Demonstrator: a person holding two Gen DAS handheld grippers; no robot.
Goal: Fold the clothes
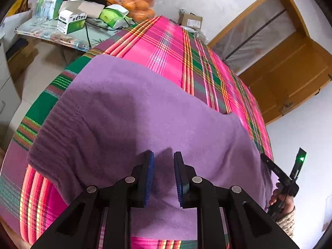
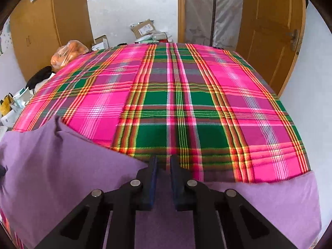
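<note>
A purple sweater [image 1: 132,112] lies spread on a bed covered by a plaid blanket [image 1: 166,39] of pink, green and yellow stripes. The left wrist view looks down on most of the sweater: soft, slightly fuzzy knit with a ribbed band [image 1: 51,128] along its left edge, and gentle rumples across the middle. The left gripper [image 1: 164,176] hovers over the cloth with its blue-padded fingers apart and nothing between them.

Only this view shows the side table [image 1: 62,35] beyond the bed, with white and green cardboard boxes [image 1: 70,19] and a clear bag of oranges [image 1: 134,2]. At its right edge a hand [image 1: 284,201] in a knitted cuff holds the other tool, where a green light [image 1: 302,158] glows.

The right wrist view shows far more of the blanket [image 2: 176,108], flat and smooth, reaching to a wooden door [image 2: 267,31] and parcels [image 2: 145,29] by the wall. Here the sweater [image 2: 51,166] shows only as two purple areas, one at lower left with a raised fold and one at lower right, joined under the tool. The right gripper [image 2: 164,166] sits at the sweater's far edge, its dark fingers separated by a narrow gap that holds no cloth.
</note>
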